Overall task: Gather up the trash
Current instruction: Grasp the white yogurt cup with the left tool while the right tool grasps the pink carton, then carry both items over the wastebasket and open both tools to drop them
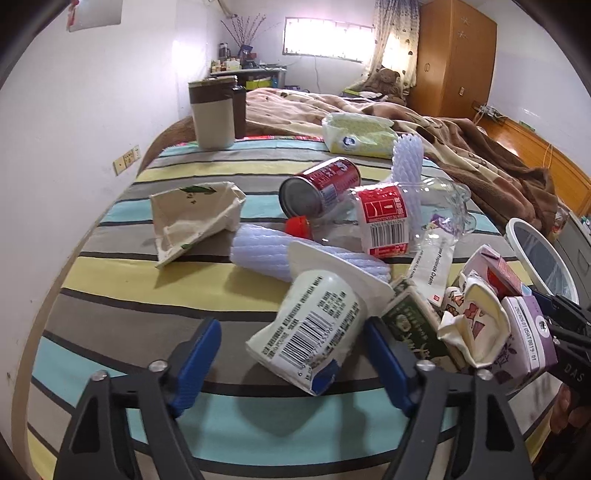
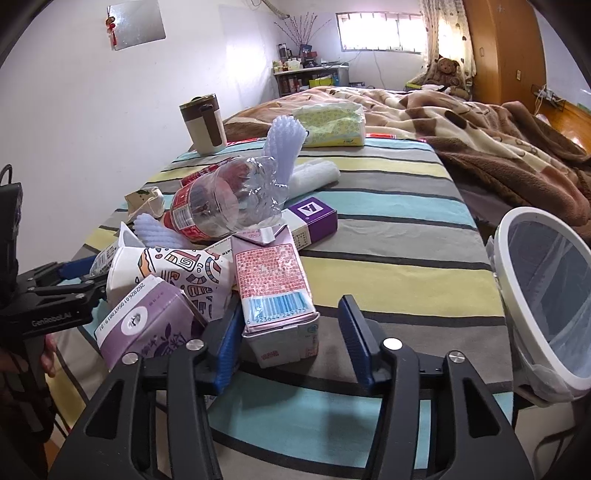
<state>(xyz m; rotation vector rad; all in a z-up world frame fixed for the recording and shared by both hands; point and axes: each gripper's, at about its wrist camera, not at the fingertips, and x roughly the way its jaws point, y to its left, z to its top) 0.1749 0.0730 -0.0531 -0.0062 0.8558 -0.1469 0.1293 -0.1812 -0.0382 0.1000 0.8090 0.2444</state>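
Striped bedspread (image 1: 122, 280) — left jaws spread around yogurt cup (image 1: 314, 332), right jaws flanking pink carton (image 2: 273, 288), unpinched.

I see, w/ bg only: striped sheet (image 2: 388, 206) covering near bed; brown blanket (image 2: 461, 122) bunched at far end; tumbler (image 2: 203, 123) upright near left edge; tissue pack (image 2: 330, 123) lying beside blanket; teddy bear (image 2: 447, 72) by curtain (image 2: 430, 33); wardrobe (image 1: 452, 55) at right; cluttered shelf (image 2: 310, 75) under window (image 2: 380, 31).

two close wrist views angled down, sharing the trash pile (image 1: 369, 258)
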